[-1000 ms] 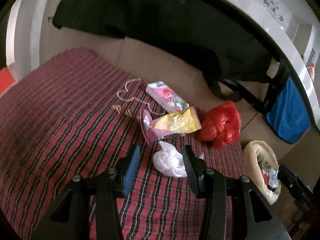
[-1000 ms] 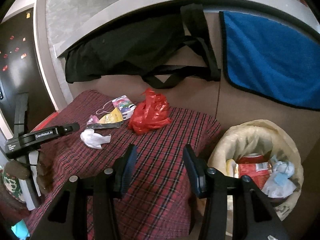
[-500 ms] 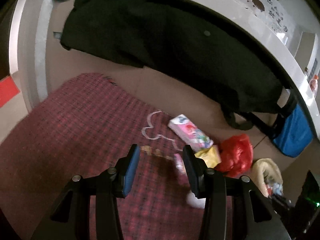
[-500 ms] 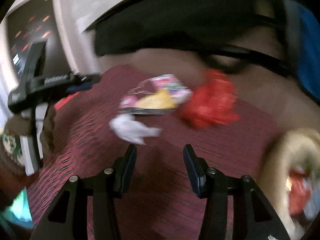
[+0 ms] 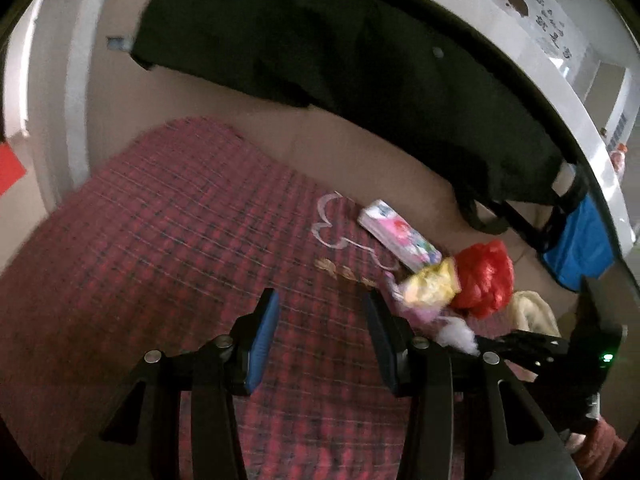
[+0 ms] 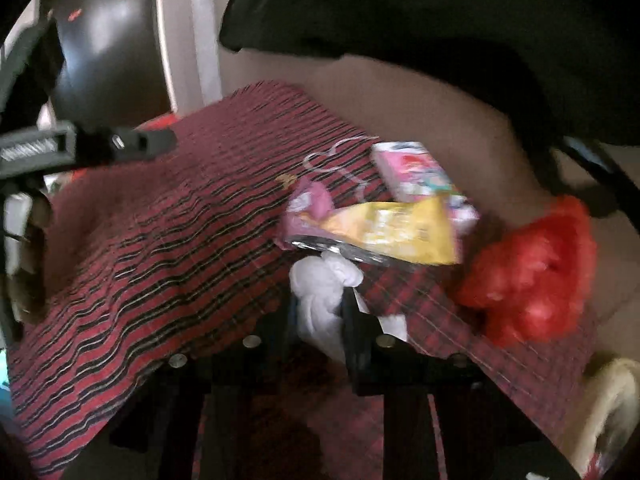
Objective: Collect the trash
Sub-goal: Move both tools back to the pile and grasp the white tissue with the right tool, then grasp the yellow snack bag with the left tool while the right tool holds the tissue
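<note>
Between the fingers of the right gripper (image 6: 318,312), drawn in narrow, sits the crumpled white tissue (image 6: 322,292), pinched at its lower part while its upper bulge rises above the tips; the frame is blurred, so the exact contact on each pad is hard to make out. Just ahead of it, touching or nearly touching the tissue's top, lies the yellow snack wrapper (image 6: 400,232) overlapping a pink wrapper (image 6: 308,208), both on the red plaid cloth (image 6: 160,240). Ahead and to the right sits the crumpled red plastic bag (image 6: 532,276), and beyond the yellow wrapper lies the pink tissue packet (image 6: 412,172) beside a thin white looped string (image 6: 340,160). Low at the right edge shows the rim of the cream-lined trash bin (image 6: 612,400). The left gripper (image 5: 322,316) hovers over bare plaid cloth with its jaws spread wide and nothing between them; the trash pile lies ahead and to its right. Farther back, a dark garment (image 5: 340,52) hangs over a brown panel (image 5: 360,152).
</note>
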Demonstrator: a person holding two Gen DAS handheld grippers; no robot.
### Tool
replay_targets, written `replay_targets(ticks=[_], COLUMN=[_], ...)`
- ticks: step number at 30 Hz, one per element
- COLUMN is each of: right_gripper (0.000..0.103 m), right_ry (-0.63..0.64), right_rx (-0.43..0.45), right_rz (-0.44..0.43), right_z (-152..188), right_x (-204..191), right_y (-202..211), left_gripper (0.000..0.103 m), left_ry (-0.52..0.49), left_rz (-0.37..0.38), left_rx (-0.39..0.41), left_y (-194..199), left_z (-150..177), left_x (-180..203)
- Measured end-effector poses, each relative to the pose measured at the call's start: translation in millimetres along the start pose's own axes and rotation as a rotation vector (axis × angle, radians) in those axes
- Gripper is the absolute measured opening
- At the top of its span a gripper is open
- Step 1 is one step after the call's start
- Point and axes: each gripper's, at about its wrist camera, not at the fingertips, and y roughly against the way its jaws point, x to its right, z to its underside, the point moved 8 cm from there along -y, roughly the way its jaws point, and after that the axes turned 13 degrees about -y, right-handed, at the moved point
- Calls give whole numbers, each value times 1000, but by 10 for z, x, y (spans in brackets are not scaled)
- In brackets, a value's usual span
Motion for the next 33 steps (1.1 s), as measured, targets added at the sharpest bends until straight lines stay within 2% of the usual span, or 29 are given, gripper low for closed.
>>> replay_targets(ticks=[2, 5, 10, 13, 16, 18, 20, 26, 30, 33], right_gripper=[18, 18, 18, 18, 18, 19, 19, 19, 19, 19], right_ry=[-48, -110, -162, -215, -252, -265, -275, -319, -320, -329], right_rx=[16, 34, 68, 77, 97, 111, 126, 143, 162, 172], right_rz=[2, 32, 85, 82, 70, 59, 56, 29, 29, 27], right_z=[61, 211, 385, 461, 486, 489, 487, 492, 491, 482], right_x=[132, 406, 808, 984, 1070, 1105, 1124, 1113, 1111, 1130], right_y=[172, 404, 638, 681, 730, 769, 796, 877, 995, 1075], left_gripper=[46, 47, 47, 47, 45, 35, 19, 14, 13, 12], left_ry=[21, 56, 118, 99, 76, 62, 72, -5, -63, -154], left_rz=[71, 95, 64, -10, -49, -87, -78, -101, -180, -243], left_rx=[-31, -70, -113, -130, -162, -148, -145, -97, -23, 51], left_y=[-149, -375, -732, -901, -1020, -1009, -1010, -812, -465, -153], left_z=[19, 14, -17, -16, 33, 21, 16, -29, -74, -111], left_x=[139, 288, 475, 550, 605, 628, 680, 871, 1018, 1198])
